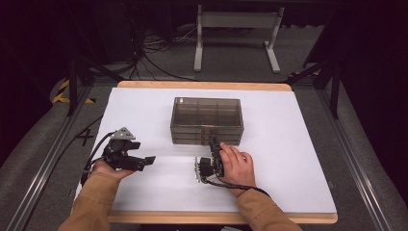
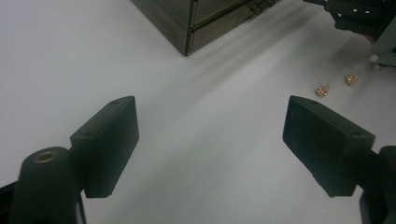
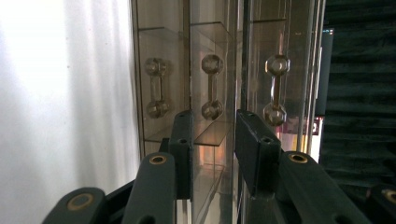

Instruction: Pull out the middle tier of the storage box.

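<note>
Facing the drawer box [image 3: 210,93] handle [image 3: 211,88], the right gripper [image 3: 212,154] stands half-open just short of it.

Two small brass nuts [image 2: 335,85]

White-topped table [image 1: 144,103] with a wooden rim, bearing a smoked-plastic drawer cabinet [image 1: 207,120] and two small brass nuts [image 2: 335,85] on its surface.

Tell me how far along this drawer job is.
Done: nothing yet; the drawers of the drawer box look closed. In hand: the right gripper lines its open jaws up on the middle handle, not clamped. Left: likely pulling that drawer and stowing the two gold pieces lying on the table; the left gripper hangs open.
</note>
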`<state>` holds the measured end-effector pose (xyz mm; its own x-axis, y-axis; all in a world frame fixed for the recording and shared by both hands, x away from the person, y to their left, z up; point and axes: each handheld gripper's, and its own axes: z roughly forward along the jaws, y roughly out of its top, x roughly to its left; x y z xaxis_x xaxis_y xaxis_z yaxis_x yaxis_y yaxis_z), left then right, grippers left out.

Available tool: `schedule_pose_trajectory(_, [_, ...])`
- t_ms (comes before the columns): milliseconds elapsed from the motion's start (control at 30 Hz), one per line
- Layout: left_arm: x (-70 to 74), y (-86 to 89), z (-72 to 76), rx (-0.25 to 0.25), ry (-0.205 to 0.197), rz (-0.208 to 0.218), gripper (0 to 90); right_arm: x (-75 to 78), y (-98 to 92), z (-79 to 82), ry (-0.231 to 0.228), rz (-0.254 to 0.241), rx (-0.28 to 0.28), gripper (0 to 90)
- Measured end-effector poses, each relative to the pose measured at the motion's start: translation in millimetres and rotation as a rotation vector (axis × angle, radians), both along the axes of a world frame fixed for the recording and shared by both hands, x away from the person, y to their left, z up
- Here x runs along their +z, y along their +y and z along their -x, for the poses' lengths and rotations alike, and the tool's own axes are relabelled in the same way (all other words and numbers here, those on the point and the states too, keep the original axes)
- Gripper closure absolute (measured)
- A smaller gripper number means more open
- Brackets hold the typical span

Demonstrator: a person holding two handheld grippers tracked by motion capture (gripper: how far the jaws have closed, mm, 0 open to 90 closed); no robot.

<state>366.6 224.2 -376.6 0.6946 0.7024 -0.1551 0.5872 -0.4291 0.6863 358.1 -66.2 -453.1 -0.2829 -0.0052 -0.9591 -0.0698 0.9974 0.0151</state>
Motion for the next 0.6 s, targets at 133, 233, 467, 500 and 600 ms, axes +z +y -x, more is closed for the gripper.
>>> schedule_pose_trajectory(133, [-0.1, 0.0, -0.2, 0.000, 0.000, 0.000, 18.9, -1.8, 2.3, -2.3, -0.005, 0.004, -0.002, 69.3])
schedule_pose_trajectory(233, [-0.3, 0.1, -0.2, -0.001, 0.001, 0.001, 18.9, -2.6, 4.0, -5.0, -0.011, 0.016, -0.018, 70.4])
schedule_pose_trajectory(467, [-0.3, -0.3, -0.1, -0.001, 0.001, 0.001, 18.9, -5.8, 5.7, -8.8, -0.029, 0.023, -0.031, 73.2])
schedule_pose_trajectory(500, [-0.2, -0.3, -0.2, -0.001, 0.001, 0.001, 18.9, -6.3, 6.4, -8.5, -0.035, 0.029, -0.036, 73.7])
schedule_pose_trajectory(600, [-0.1, -0.2, 0.0, -0.001, 0.001, 0.000, 18.9, -7.7, 7.7, -8.4, -0.046, 0.038, -0.044, 76.4])
